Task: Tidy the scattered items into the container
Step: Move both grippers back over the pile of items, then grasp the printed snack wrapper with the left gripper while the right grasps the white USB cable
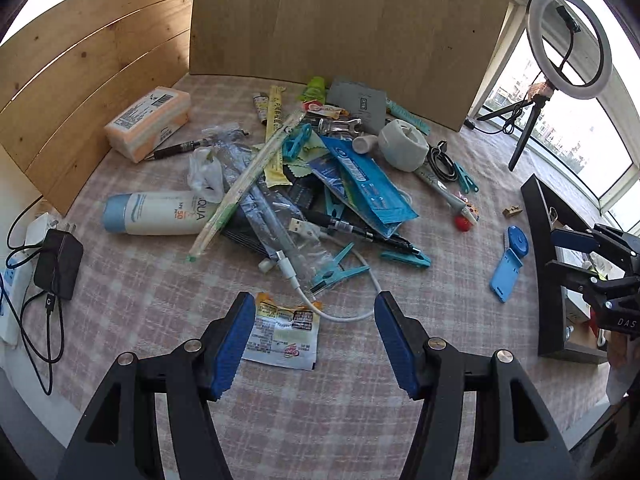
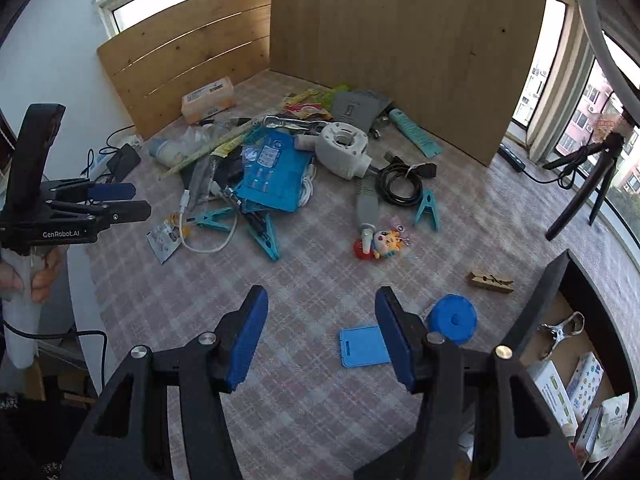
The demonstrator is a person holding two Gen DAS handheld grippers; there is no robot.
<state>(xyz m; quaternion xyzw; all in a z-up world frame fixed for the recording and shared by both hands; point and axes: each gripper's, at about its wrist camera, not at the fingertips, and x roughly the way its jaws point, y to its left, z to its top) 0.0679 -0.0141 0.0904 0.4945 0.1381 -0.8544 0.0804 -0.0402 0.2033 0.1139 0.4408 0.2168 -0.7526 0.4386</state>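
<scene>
Checked cloth covers the surface (image 1: 360,420); clutter sits piled mid-surface, anchored by a white sunscreen tube (image 1: 156,214) and blue pouch (image 1: 366,184). Left hand-held gripper (image 1: 315,340) is spread wide, holding nothing, hovering over a snack wrapper (image 1: 286,330) and white cable (image 1: 348,316). Right hand-held gripper (image 2: 322,336) is also released and empty, just beside a blue card holder (image 2: 362,346) and blue round case (image 2: 454,320). Dark container (image 2: 560,300) stands at the right edge, with boxes already inside.

A home room set up for recording
Checked tablecloth (image 1: 160,320) strewn with household clutter; ring light (image 1: 570,42) by windows (image 2: 576,104); plywood boards (image 1: 352,20) as backdrop.
</scene>
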